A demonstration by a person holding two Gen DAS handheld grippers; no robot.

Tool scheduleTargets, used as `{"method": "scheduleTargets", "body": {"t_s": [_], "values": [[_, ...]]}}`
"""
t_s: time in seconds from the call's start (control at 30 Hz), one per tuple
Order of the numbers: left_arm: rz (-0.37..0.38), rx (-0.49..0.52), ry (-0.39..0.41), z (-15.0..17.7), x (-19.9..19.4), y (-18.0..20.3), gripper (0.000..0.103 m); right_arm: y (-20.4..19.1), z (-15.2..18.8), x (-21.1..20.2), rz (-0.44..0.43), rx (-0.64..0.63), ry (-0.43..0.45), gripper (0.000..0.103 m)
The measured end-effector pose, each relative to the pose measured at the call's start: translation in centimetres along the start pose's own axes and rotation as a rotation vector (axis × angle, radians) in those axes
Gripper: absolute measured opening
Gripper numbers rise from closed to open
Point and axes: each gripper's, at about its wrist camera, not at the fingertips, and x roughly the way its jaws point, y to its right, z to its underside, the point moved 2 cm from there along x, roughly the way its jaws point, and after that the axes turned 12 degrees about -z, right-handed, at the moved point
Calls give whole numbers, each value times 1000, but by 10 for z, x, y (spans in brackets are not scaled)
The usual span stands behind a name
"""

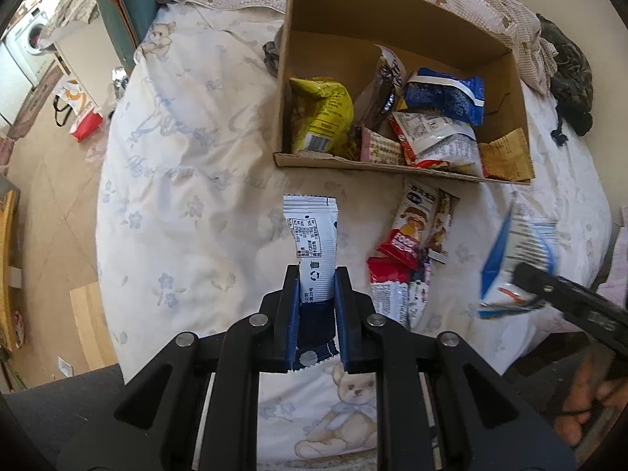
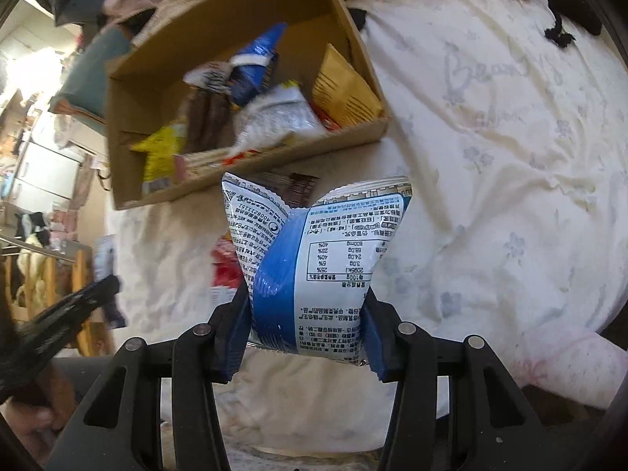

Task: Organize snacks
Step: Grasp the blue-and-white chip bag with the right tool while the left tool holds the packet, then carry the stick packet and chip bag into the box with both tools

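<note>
Two tools are each clamped on a snack packet above a bed covered by a white floral duvet (image 1: 188, 165). Left tool (image 1: 317, 274): its blue-padded fingers (image 1: 291, 314) grip the lower part of a narrow white stick packet (image 1: 312, 243), which stands upright between them with its crimped top edge pointing toward the cardboard box (image 1: 506, 94); the packet's dark blue bottom end shows between the finger bases. Right tool (image 2: 308, 302): its fingers (image 2: 373, 337) squeeze a blue-and-white snack bag (image 2: 322, 259) at its lower half, so the bag pinches in at the middle and flares toward the top; the printed nutrition table faces the camera upside down. In the left wrist view this bag (image 1: 518, 259) appears blurred, held off the duvet to the right of the loose packets. The cardboard box lies open on the bed, well ahead of both tools. It contains a yellow bag (image 1: 322, 114), a brown packet (image 1: 376, 94), a blue bag (image 1: 447, 94), a white-and-red pouch (image 1: 435, 137) and an orange-yellow packet (image 1: 506, 157) leaning in the right corner. Between the box and the tools, a small pile of red-and-white packets (image 1: 408, 251) lies on the duvet, just right of the stick packet.
</note>
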Motion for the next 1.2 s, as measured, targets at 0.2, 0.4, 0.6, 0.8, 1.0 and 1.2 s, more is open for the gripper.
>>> {"method": "scheduleTargets", "body": {"t_s": [0.2,0.4,0.6,0.8,1.0,1.2], "values": [[-15,-35,33,-1,-2,-10,13,-34,-1,-17,-97,-56,47,51],[4,-65,92,-6,-23,-16,13,-75,-10,-35,-165,-127,93,51],[66,-69,184,-57,-76,-11,13,-97,-47,-51,-205,-130,152,51],[13,-19,280,-100,-93,-1,13,-104,-94,-44,-200,-127,172,51],[-17,-18,278,-126,-71,5,13,-94,-129,-22,-182,-98,153,51],[-23,-1,278,-134,-40,21,13,-81,-142,3,-198,-72,132,51]]}}
